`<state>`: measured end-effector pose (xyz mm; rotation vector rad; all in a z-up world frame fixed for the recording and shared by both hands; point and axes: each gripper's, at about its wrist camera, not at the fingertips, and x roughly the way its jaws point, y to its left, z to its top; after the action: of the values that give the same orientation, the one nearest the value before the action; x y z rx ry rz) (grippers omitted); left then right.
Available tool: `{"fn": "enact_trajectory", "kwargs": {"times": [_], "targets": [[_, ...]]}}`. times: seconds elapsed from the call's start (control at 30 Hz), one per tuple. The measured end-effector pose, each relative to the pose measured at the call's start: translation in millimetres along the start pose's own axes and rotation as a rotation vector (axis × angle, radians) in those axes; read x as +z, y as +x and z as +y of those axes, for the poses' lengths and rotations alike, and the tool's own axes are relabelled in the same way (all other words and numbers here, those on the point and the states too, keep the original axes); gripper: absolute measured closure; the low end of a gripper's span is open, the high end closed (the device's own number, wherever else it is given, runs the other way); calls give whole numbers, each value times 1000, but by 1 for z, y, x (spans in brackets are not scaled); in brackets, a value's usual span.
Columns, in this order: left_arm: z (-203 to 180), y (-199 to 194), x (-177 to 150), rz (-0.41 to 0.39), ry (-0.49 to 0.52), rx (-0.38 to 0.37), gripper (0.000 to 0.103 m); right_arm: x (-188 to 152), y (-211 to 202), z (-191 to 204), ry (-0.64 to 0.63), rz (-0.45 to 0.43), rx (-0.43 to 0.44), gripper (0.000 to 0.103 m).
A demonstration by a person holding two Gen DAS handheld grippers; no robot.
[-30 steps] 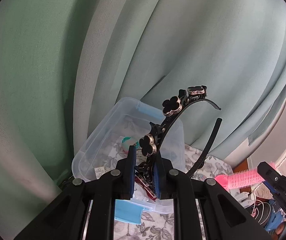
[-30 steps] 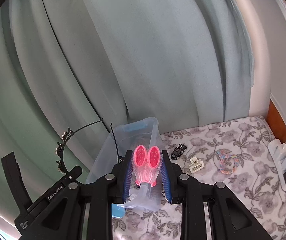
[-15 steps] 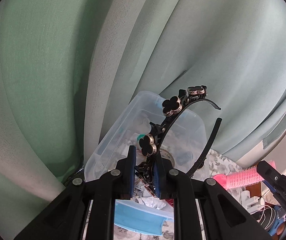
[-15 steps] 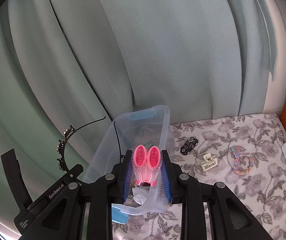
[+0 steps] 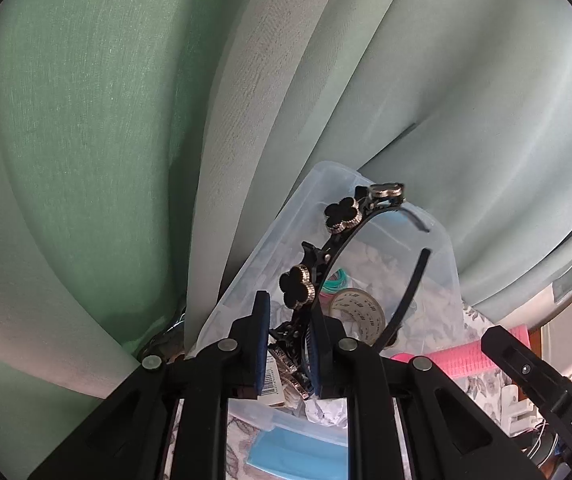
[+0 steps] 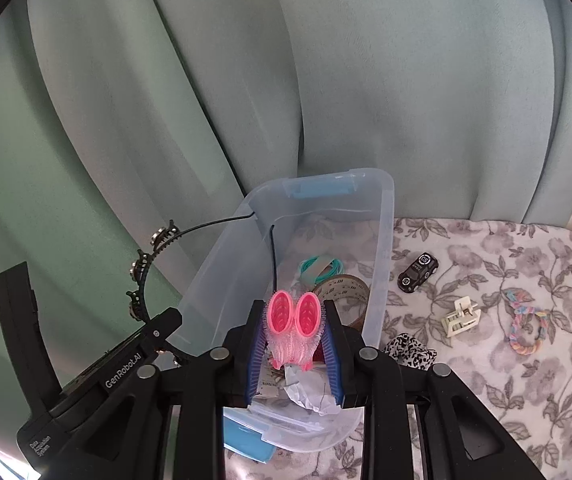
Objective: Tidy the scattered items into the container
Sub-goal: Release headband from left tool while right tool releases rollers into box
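Observation:
A clear plastic bin (image 6: 382,240) (image 5: 446,256) stands on the floral cloth against the curtain. My left gripper (image 5: 288,320) is shut on a black headband (image 5: 342,216) with clover ornaments, held over the bin's near left part; the headband (image 6: 145,272) also shows at the left of the right wrist view. My right gripper (image 6: 294,316) is shut on two pink hair rollers (image 6: 294,316) above the bin's near end; the rollers (image 5: 462,360) also show at the lower right of the left wrist view. Inside the bin lie a tape roll (image 6: 342,292), teal bands (image 6: 320,266) and crumpled paper (image 6: 306,392).
On the cloth right of the bin lie a black toy car (image 6: 418,272), a cream claw clip (image 6: 462,316), a pastel braided ring (image 6: 526,324) and a spotted scrunchie (image 6: 410,352). A blue mask (image 5: 298,452) lies before the bin. The green curtain (image 6: 326,80) hangs close behind.
Both grippers have moved forward and down toward the bin, which now looms larger and sits beneath them. Headband and rollers stay gripped.

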<state>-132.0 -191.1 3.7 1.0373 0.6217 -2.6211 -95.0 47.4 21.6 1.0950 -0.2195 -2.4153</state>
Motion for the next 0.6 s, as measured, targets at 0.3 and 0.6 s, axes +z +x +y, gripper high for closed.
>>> {"fn": "enact_trajectory", "kwargs": {"times": [0.3, 0.6], "targets": [[8, 10, 2, 13, -12, -25, 62, -8, 15, 2, -21, 49, 10, 59], [6, -12, 0, 11, -12, -36, 49, -11, 6, 1, -19, 33, 8, 39]]}}
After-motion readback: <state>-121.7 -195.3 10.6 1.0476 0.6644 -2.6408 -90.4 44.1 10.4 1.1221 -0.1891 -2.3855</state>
